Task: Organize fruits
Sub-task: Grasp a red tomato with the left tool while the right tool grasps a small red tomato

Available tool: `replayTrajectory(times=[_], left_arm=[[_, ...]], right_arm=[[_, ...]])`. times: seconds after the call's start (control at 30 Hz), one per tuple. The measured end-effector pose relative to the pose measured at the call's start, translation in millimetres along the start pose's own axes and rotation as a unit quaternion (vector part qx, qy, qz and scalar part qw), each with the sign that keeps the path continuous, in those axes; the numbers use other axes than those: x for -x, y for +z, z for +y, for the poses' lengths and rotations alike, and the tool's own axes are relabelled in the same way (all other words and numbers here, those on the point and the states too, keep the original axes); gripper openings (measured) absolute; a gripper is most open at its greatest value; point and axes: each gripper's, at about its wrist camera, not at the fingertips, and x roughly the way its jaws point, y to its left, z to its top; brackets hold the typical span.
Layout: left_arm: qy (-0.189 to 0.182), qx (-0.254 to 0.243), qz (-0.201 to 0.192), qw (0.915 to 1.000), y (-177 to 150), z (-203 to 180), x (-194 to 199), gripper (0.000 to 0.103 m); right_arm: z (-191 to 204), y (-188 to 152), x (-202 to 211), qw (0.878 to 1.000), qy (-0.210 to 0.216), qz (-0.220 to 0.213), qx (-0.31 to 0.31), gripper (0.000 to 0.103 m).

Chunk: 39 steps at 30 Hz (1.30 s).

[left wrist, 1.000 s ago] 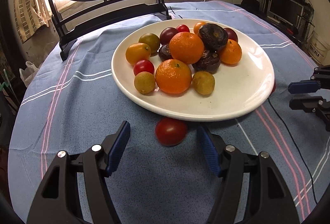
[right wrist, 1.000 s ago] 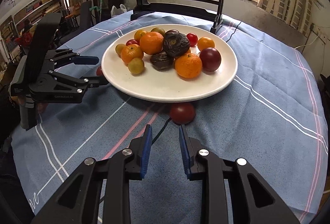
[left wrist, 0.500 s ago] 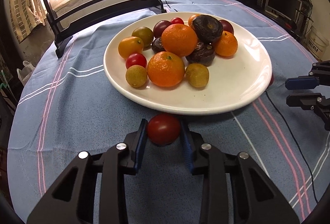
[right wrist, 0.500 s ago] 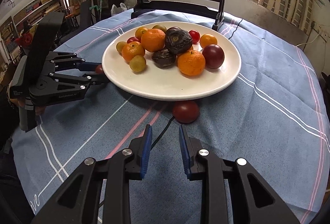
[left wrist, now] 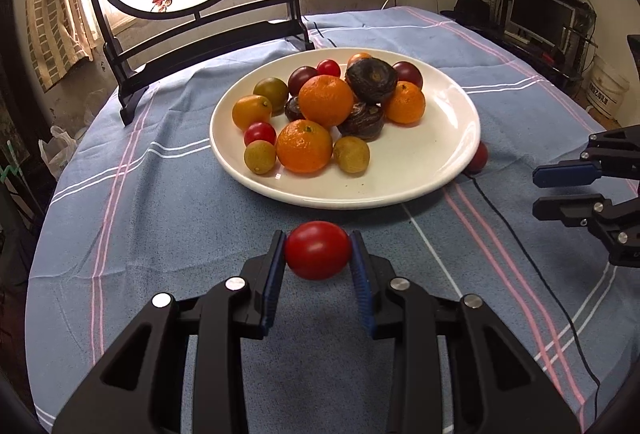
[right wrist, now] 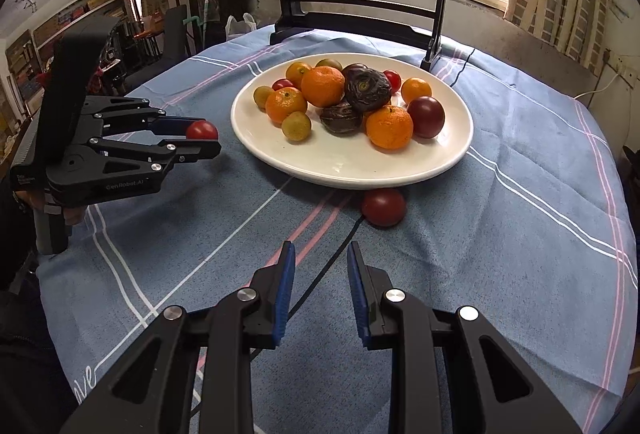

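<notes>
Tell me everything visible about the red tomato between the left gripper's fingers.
The small glossy red tomato is smooth and oval, with a light highlight on top. The left hand-held gripper is shut on it, one blue ribbed pad pressing each side. It sits just before the round white ceramic plate, apart from its rim. Whether it is touching the blue striped tablecloth is unclear.

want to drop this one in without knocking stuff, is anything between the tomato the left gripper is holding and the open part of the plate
Nothing visible blocks it. The left gripper is shut on the red tomato, just short of the white plate. Only bare tablecloth and the plate's low near rim lie between. The fruit pile sits farther back, leaving the near right side bare.
</notes>
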Motion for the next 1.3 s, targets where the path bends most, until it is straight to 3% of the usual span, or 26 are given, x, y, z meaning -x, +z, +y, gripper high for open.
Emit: replayTrajectory(times=[0.37,0.63,0.97,1.07,1.13,1.3], left_arm=[[0.009,-0.009,-0.038,0.9992,9,-10,33,0.031],[0.018,0.021,-0.076,0.9967,29,12,57,0.031],[0.017,0.03,-0.082,0.996,43,18,53,0.031],[0.014,0.035,-0.08,0.9961,43,21,49,0.031],[0.013,0.038,-0.079,0.9961,42,23,47,0.031],[0.006,0.043,-0.076,0.9961,39,24,44,0.031]], right_arm=[[9,-2,22,1.0,-0.001,-0.021,0.004,0.027],[0,8,33,0.999,-0.008,-0.045,0.0,0.027],[-9,26,35,0.998,-0.013,-0.067,0.002,0.027],[-12,23,19,0.998,-0.037,-0.036,0.023,0.029],[-13,19,1,0.998,-0.06,-0.02,0.028,0.04],[-24,27,-39,0.998,-0.064,0.018,0.023,0.041]])
